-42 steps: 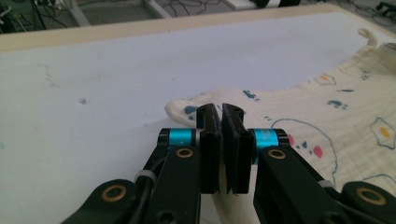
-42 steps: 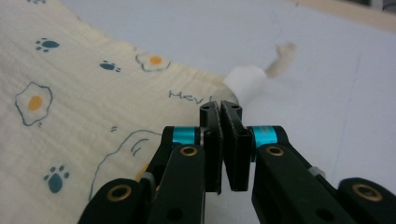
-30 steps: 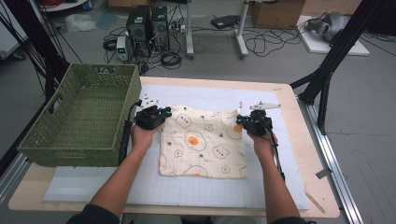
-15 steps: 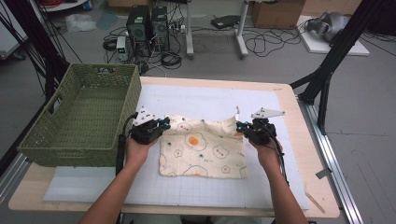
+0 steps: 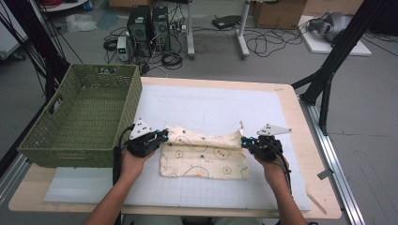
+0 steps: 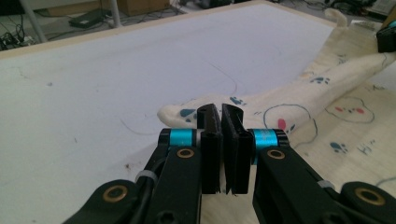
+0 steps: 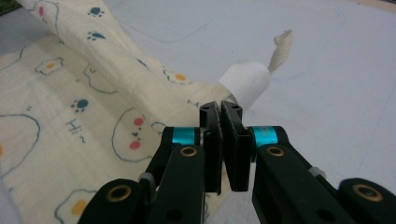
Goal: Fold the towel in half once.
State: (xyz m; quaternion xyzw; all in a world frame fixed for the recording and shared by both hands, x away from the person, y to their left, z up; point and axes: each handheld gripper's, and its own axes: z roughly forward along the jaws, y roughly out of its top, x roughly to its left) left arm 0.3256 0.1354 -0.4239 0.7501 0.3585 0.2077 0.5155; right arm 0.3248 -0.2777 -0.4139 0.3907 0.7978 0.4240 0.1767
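On the white gridded mat [image 5: 211,108] that covers the light wooden table [image 5: 307,140], a cream cotton cloth printed with small animals and fried eggs [image 5: 204,161] lies at the near centre, folded over on itself, its far edge pulled toward the near side as a raised band.

The left gripper [image 5: 162,136] sits at the cloth's far-left corner, held by the person's left hand [image 5: 133,161]. In the left gripper view its black jaws are pressed together on the cloth's corner [image 6: 187,112], which pokes out just past the tips; the lifted edge runs off to the right toward the other gripper [image 6: 386,37].

The right gripper [image 5: 244,140] sits at the cloth's far-right corner, held by the right hand [image 5: 272,166]. In the right gripper view its jaws are clamped on the cloth [image 7: 116,79] beside a white sewn-in label [image 7: 245,84] and a short cream hanging loop [image 7: 280,44], both sticking up beyond the tips.

A green woven plastic basket with handle slots [image 5: 56,140] stands on the table's left side, touching or just beside the left gripper; I cannot tell which. Grey floor beyond the table holds black computer towers [image 5: 148,23] and loose cables [image 5: 267,44].
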